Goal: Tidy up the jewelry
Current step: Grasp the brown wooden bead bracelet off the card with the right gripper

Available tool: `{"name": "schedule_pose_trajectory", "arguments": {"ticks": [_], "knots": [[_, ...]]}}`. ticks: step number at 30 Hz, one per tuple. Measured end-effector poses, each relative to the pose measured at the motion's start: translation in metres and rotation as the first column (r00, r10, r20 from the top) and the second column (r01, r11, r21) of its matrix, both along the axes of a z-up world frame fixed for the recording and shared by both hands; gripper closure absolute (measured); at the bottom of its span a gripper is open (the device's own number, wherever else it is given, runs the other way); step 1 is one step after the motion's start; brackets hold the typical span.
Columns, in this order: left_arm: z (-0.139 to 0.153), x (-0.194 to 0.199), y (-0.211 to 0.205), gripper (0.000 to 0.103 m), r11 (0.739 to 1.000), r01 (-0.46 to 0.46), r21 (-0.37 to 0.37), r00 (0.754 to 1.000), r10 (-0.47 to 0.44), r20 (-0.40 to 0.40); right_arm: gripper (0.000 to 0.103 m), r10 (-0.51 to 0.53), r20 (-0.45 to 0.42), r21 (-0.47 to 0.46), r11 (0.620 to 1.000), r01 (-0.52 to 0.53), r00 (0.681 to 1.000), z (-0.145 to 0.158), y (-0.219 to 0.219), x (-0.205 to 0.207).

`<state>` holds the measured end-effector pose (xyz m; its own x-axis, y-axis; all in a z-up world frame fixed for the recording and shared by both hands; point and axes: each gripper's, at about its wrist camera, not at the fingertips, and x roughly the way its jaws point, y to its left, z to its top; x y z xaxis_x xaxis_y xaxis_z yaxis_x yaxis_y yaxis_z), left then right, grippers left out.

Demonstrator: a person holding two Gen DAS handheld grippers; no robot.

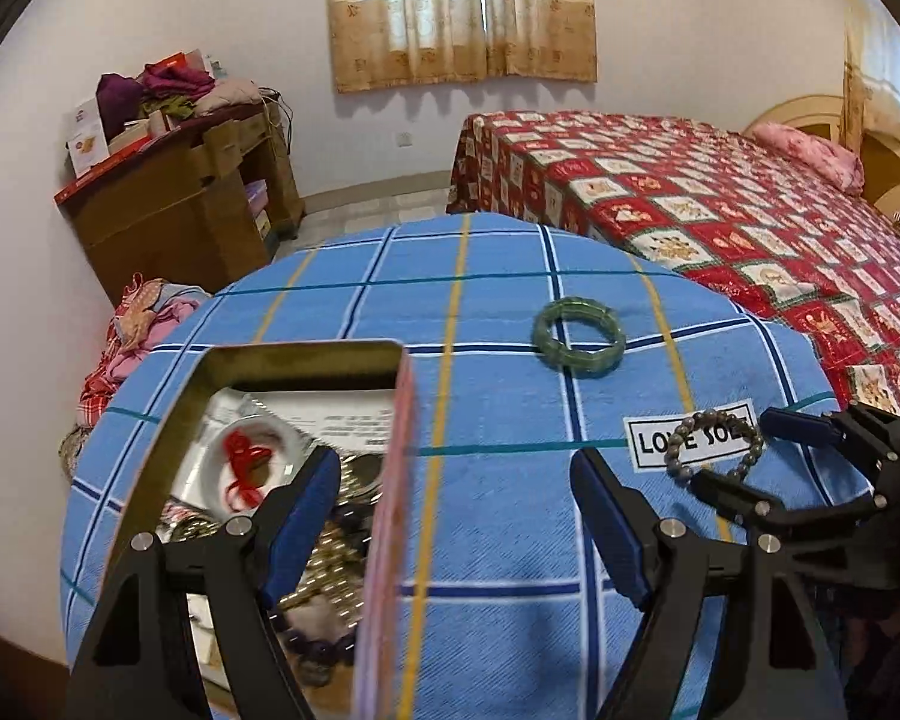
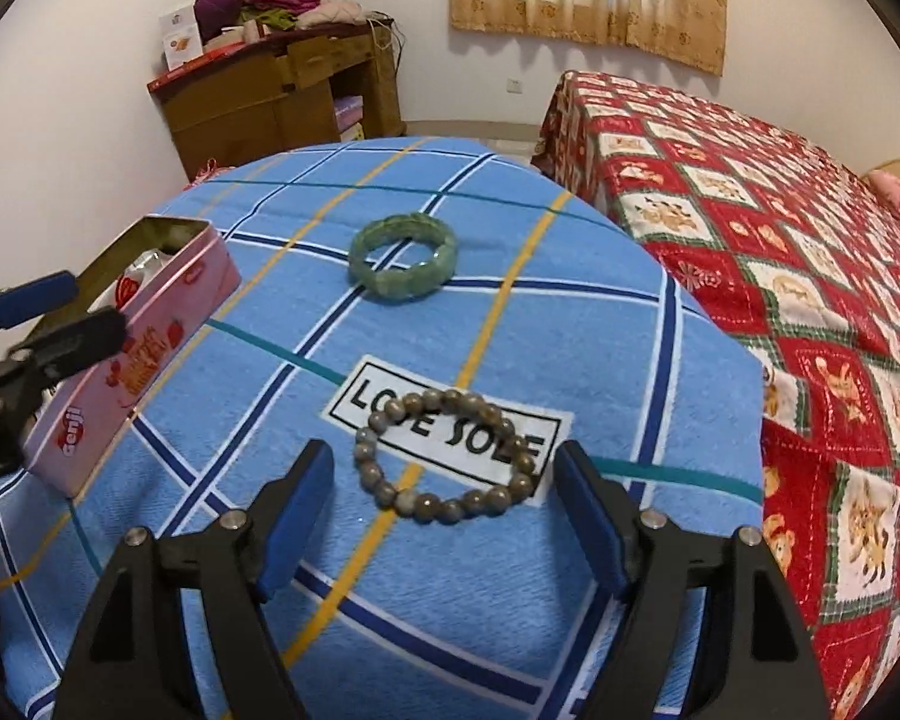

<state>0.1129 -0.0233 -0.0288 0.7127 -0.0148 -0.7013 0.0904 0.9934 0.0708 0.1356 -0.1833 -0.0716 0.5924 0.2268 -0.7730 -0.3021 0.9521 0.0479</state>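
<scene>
The right claw (image 2: pixel 444 516), spread and empty, hovers at the beaded bracelet (image 2: pixel 447 455) on the tabletop's (image 2: pixel 510 600) near edge, where a centred descent should pinch one side cleanly; the left claw (image 1: pixel 456 522), spread, straddles the tin's (image 1: pixel 390 480) wall.

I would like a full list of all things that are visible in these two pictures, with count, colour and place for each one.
beaded bracelet: 1, grey-brown, on the "LOVE SOLE" label, between the right claw's open fingers
jade bangle: 1, green, further back on the cloth
tin box: 1, pink, open, left on the cloth, jewelry inside
tablecloth: 1, blue plaid, covers the table
bed: 1, red patterned cover, right
pillow: 1, pink, on the bed
wooden desk: 1, brown, left wall, clothes and boxes piled on top
curtain: 1, beige, on the window
left claw: 1, black with blue pads, open, astride the tin's wall
right claw: 1, black with blue pads, open
</scene>
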Motion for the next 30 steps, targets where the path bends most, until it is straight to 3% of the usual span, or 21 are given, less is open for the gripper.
{"name": "schedule_pose_trajectory", "arguments": {"ticks": [4, 11, 13, 21, 27, 30], "knots": [[-0.005, 0.011, -0.01, 0.024, 1.0, 0.006, 0.0, 1.0, -0.006, -0.013, 0.049, -0.008, -0.002, 0.027, 1.0, 0.008, 1.0, -0.001, -0.007, 0.004], [-0.012, 0.026, -0.024, 0.024, 1.0, 0.015, 0.006, 1.0, -0.015, -0.027, 0.059, 0.043, 0.016, -0.105, 0.994, -0.041, 0.999, -0.01, 0.009, 0.003], [-0.015, 0.033, -0.029, 0.024, 1.0, 0.017, 0.001, 0.999, -0.017, -0.032, 0.093, 0.061, 0.012, -0.083, 0.995, -0.06, 0.998, -0.01, 0.007, 0.003], [-0.027, 0.06, -0.046, 0.024, 0.999, 0.034, -0.019, 0.998, -0.035, -0.057, 0.094, -0.017, 0.01, 0.045, 0.999, 0.016, 1.0, -0.009, -0.018, 0.005], [-0.035, 0.073, -0.047, 0.024, 0.999, 0.017, -0.03, 0.996, -0.02, -0.086, 0.094, -0.006, 0.03, 0.048, 0.999, 0.004, 1.0, 0.011, -0.012, 0.021], [-0.03, 0.079, -0.047, 0.024, 0.999, 0.008, -0.04, 0.997, -0.011, -0.079, 0.094, -0.039, 0.065, 0.0, 0.999, 0.039, 0.997, 0.021, -0.008, 0.037]]}}
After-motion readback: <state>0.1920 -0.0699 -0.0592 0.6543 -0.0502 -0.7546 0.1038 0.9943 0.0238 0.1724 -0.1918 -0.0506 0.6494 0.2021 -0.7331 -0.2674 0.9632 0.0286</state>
